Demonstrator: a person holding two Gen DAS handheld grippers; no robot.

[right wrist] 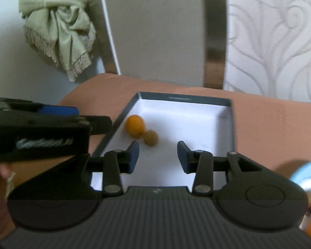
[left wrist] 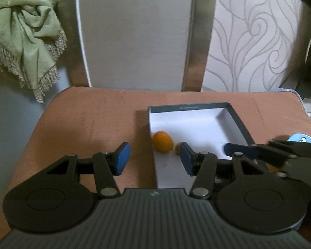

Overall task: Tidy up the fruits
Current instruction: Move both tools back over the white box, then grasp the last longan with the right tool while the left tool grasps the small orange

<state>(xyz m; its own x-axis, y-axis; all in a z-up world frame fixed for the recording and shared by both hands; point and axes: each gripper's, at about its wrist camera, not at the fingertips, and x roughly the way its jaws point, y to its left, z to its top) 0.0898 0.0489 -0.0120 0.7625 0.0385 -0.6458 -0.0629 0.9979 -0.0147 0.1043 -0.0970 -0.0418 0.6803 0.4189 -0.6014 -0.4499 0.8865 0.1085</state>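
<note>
Nearest the lens, the left tool (left wrist: 153, 157) stands apart with nothing between its pads, poised over the box's (left wrist: 188, 108) left wall above the desk (left wrist: 83, 120). Just ahead of it in the box lies the orange fruit (left wrist: 162, 141), touching a small brownish fruit (right wrist: 151, 137). Rightward, the right tool (right wrist: 158, 157) hangs over the box floor, also apart and holding nothing.
</note>
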